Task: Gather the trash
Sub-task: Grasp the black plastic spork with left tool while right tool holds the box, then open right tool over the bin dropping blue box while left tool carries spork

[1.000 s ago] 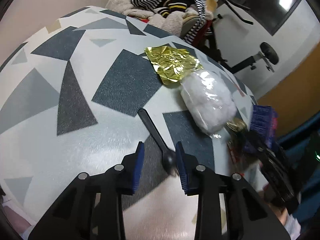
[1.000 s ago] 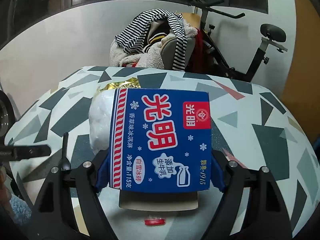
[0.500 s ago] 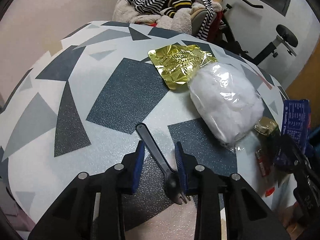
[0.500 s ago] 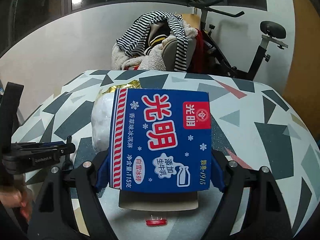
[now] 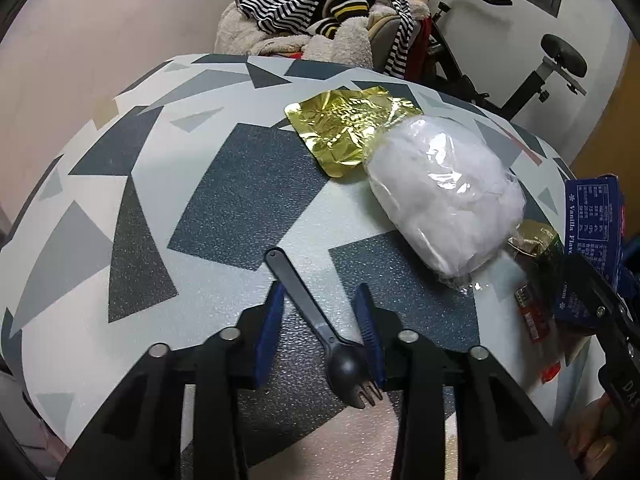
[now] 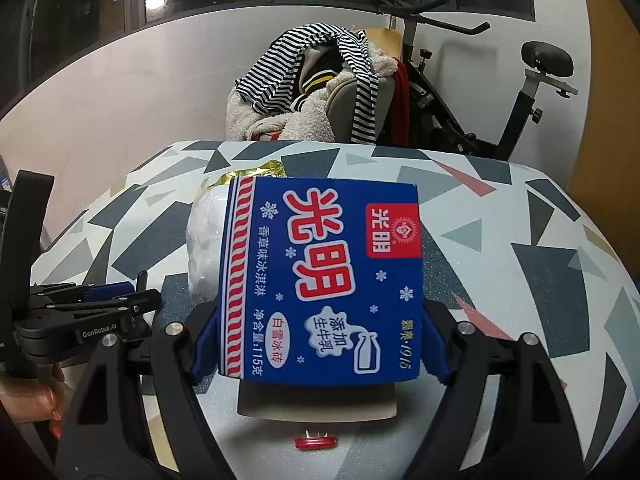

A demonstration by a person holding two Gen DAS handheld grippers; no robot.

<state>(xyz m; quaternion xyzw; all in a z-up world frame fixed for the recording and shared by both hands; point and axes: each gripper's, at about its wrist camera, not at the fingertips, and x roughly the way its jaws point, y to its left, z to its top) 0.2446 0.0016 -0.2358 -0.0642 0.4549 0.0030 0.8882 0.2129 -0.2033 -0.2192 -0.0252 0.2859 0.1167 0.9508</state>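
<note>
Fingers of the left gripper [image 5: 320,322] pointed steeply down at the patterned table [image 5: 240,196], its blue pads parted a little and straddling a black plastic spork [image 5: 320,328] that lay flat on the tabletop; the right pad sat against the spork's neck while the left pad stood clear of the handle, so nothing was pinched. The spork's handle ran up and away to the left, its tines toward the camera. Beyond it lay a crumpled gold foil wrapper [image 5: 348,128], touching a clear bag of white stuffing [image 5: 444,196], with smaller wrappers [image 5: 536,248] just beside that. The right gripper [image 6: 320,336] tilted down more gently, its jaws wide and clamped on the sides of a blue ice-cream carton [image 6: 320,280] (printed face up toward the camera), held above the table. A hand [image 6: 28,400] gripped the left tool's handle at the lower left of the right wrist view. Behind the table stood a chair piled with clothes [image 6: 308,92] and an exercise bike [image 6: 460,92].
</note>
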